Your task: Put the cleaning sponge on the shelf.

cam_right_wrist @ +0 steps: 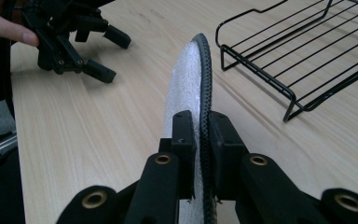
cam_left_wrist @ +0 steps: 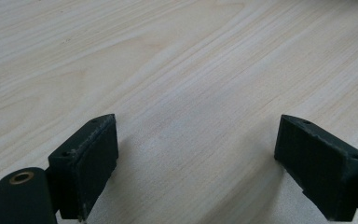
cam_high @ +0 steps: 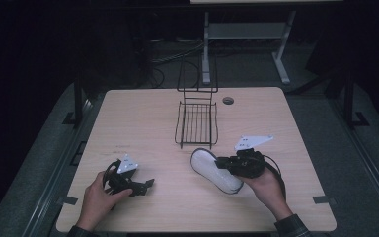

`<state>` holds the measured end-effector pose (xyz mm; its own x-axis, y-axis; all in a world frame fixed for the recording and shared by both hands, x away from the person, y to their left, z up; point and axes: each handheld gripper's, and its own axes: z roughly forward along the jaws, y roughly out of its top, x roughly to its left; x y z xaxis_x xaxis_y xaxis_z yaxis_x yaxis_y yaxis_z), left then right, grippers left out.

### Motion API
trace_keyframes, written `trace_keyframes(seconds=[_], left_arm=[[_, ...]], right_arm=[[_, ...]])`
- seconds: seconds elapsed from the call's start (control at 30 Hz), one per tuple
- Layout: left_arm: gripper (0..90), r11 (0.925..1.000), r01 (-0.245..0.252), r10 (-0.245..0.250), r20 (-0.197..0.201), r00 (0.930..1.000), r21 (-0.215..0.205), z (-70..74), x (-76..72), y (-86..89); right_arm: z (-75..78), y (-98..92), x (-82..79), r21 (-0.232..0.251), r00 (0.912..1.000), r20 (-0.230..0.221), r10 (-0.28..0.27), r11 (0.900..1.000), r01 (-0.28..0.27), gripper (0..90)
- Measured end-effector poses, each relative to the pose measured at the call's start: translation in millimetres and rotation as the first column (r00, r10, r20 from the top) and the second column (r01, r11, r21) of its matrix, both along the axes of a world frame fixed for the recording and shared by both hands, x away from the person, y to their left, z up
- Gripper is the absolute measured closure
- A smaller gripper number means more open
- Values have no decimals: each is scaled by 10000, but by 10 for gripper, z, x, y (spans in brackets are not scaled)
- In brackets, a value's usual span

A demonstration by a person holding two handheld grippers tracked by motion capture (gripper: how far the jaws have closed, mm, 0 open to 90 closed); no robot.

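A white oval insole with a dark rim lies at the table's near middle. My right gripper is shut on its edge; in the right gripper view the insole stands on edge between the two fingers. My left gripper rests low over the table at the near left, held by a hand. Its jaws stand wide apart in the left gripper view with bare wood between them. The left gripper also appears far off in the right gripper view.
A black wire rack stands at the table's middle back, with a tall wire back. It lies just right of the insole in the right gripper view. A round cable hole sits behind it. The wooden table ends near the hands.
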<state>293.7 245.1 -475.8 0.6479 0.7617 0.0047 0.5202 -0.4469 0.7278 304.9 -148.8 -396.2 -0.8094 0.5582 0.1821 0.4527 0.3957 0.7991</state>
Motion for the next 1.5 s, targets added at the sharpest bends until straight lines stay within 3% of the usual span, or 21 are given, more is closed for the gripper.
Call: trace_keyframes(seconds=[0.37, 0.93, 1.23, 1.5], left_arm=[[126, 10000, 2, -2, 2, 10000, 22, 1, 2, 0], [126, 10000, -6, 6, -4, 10000, 24, 2, 2, 0], [126, 10000, 11, -11, -10, 10000, 47, 3, 3, 0], [126, 10000, 11, -11, -7, 10000, 69, 4, 4, 1]], right_arm=[[104, -24, 136, 199, 9992, 330, -245, 9995, 239, 814], [347, 7, 479, 660, 9944, 858, -615, 9963, 559, 815], [391, 47, 752, 934, 9936, 723, -866, 9924, 797, 814], [426, 90, 924, 859, 9920, 715, -1039, 9915, 977, 814]])
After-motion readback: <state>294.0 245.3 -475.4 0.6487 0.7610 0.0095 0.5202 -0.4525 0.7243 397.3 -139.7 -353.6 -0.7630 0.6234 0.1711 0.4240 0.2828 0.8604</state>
